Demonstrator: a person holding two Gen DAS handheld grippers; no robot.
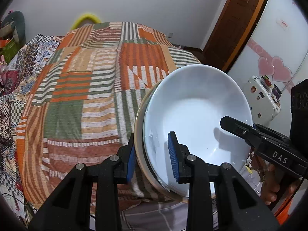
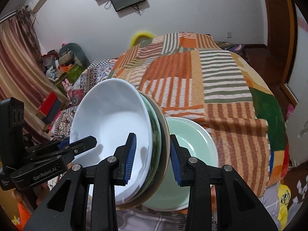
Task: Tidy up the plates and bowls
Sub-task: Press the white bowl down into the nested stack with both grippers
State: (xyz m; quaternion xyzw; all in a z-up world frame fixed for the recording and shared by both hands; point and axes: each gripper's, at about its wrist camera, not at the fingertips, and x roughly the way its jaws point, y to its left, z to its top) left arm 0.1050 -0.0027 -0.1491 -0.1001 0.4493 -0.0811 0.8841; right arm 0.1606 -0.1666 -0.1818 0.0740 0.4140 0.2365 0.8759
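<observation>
One stack of three nested dishes, a white bowl uppermost, is clamped at opposite rims by the left gripper and right gripper. One pale green plate lies just beyond, above the striped blanket.

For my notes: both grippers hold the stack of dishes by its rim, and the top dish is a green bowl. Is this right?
Not quite. The top dish is white, not green; the right wrist view shows green only beneath it. Both the left gripper and the right gripper do clamp the stack's rim.
</observation>
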